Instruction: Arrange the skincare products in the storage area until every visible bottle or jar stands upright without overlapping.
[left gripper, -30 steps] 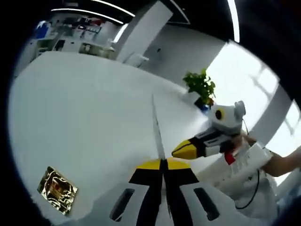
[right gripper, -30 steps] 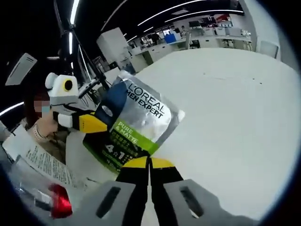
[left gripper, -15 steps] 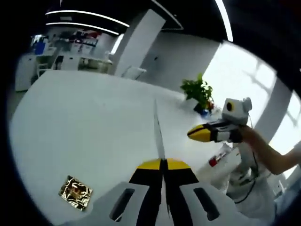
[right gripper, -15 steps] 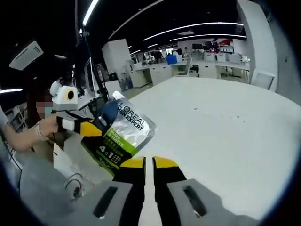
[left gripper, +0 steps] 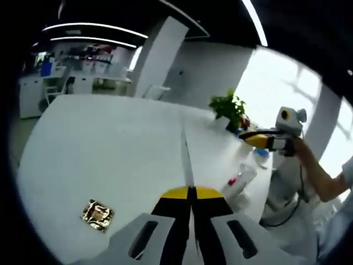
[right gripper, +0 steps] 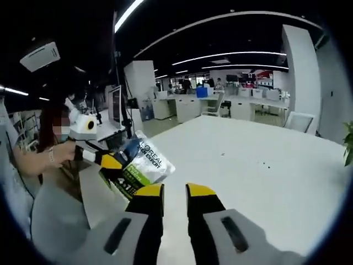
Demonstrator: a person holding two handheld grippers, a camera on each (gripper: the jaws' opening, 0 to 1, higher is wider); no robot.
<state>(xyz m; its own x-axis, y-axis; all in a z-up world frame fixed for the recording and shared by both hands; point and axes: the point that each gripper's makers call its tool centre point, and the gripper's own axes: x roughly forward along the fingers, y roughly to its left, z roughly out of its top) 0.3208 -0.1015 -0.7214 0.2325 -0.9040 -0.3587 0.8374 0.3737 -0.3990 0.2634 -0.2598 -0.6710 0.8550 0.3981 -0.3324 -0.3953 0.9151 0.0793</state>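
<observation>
**Sachet held aloft; placement pending**

The white counter (left gripper: 99,143) is seen largely bare, with a gold packet (left gripper: 98,214) lying flat. The sachet (right gripper: 136,167) is clenched edge-on in the left gripper (left gripper: 191,190), above the counter. The right gripper (right gripper: 175,190) is released, jaws parted. A clear bottle (left gripper: 242,178) is judged to need standing next.

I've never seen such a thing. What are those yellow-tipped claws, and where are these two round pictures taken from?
No robot here: a person holds a hand-held gripper in each hand, each carrying a fisheye camera. One picture looks along the left hand-held gripper, shut on a L'Oréal sachet seen edge-on. The other looks along the right hand-held gripper, open and empty. On the white table lie a gold packet and a small clear bottle.
</observation>
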